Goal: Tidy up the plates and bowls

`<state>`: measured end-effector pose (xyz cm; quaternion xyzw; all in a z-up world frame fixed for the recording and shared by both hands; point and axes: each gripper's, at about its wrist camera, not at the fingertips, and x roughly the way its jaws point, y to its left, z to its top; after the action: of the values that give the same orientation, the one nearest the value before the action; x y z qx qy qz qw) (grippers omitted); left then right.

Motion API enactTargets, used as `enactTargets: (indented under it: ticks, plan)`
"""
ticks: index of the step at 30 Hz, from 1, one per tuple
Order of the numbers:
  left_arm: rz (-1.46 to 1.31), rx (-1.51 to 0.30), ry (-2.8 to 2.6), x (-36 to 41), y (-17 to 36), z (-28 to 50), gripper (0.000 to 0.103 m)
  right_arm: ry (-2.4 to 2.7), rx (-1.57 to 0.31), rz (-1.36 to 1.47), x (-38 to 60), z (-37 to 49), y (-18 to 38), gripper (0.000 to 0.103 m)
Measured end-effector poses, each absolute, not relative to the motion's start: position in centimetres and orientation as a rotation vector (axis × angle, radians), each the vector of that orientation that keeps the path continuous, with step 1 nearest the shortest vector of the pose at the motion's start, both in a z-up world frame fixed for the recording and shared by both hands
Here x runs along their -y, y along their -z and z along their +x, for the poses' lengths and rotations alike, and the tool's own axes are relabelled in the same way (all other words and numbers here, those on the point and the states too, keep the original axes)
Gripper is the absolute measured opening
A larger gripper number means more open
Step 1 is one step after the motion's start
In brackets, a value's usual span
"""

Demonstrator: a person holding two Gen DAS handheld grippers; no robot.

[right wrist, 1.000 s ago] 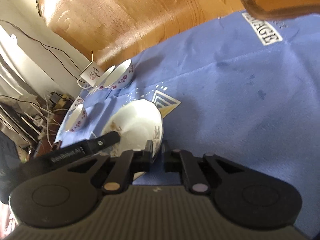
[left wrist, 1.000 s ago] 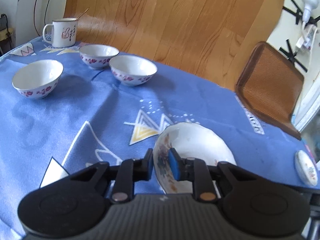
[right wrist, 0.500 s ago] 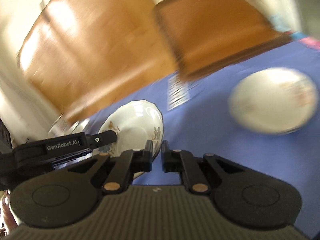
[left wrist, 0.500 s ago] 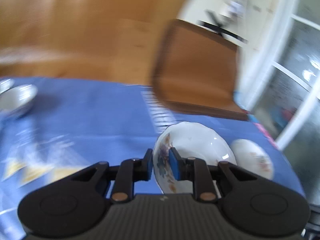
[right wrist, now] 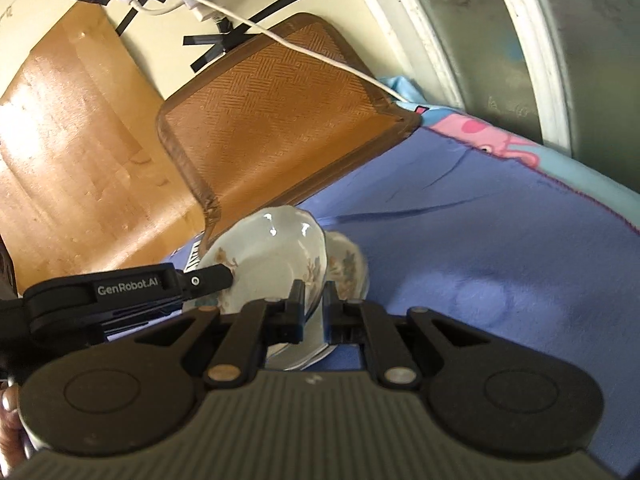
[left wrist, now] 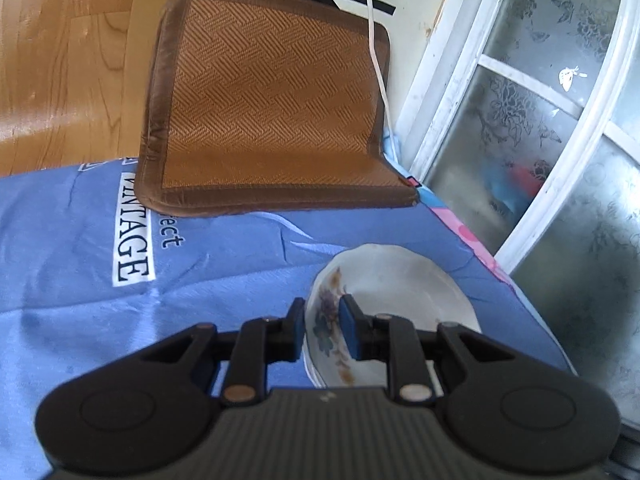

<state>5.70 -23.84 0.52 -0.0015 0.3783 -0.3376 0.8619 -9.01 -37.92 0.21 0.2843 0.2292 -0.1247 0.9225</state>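
A white floral plate [left wrist: 394,280] is held between both grippers. My left gripper [left wrist: 321,328] is shut on its left rim. My right gripper [right wrist: 314,306] is shut on its right rim [right wrist: 280,256]. The plate is tilted and sits over a second floral plate [right wrist: 348,270] that lies on the blue tablecloth [right wrist: 500,280]; only that plate's right edge shows in the right wrist view. The left gripper's body [right wrist: 120,292] shows at the left of the right wrist view.
A brown woven mat [left wrist: 264,112] leans at the table's back edge against the wall. A frosted window [left wrist: 560,140] stands close on the right. A white cable [right wrist: 320,54] hangs over the mat. The tablecloth's right edge [left wrist: 500,268] is near the plates.
Both grippers have carried the plate to the right, away from the bowls and mug, to above the second plate near the window. The bowls have left the view.
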Motion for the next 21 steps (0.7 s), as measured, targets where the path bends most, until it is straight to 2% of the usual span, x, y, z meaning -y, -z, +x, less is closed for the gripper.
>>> enactTargets:
  ticks: [2,5,12,21]
  plan:
    - [0.026,-0.790,0.704,24.2,-0.4,5.4,0.019,0.286,-0.442,0.540,37.9,-9.7,-0.4,0.013]
    - [0.049,-0.758,0.695,24.0,-0.5,5.0,0.020,0.358,-0.388,0.484,37.6,-10.2,-0.6,0.024]
    - [0.047,-0.701,0.633,20.6,-1.9,4.1,0.022,0.375,-0.329,0.447,36.1,-10.6,-0.7,0.024]
    - [0.131,-0.654,0.540,15.9,-1.7,2.3,0.022,0.239,-0.378,0.395,31.0,-9.2,-0.4,0.024]
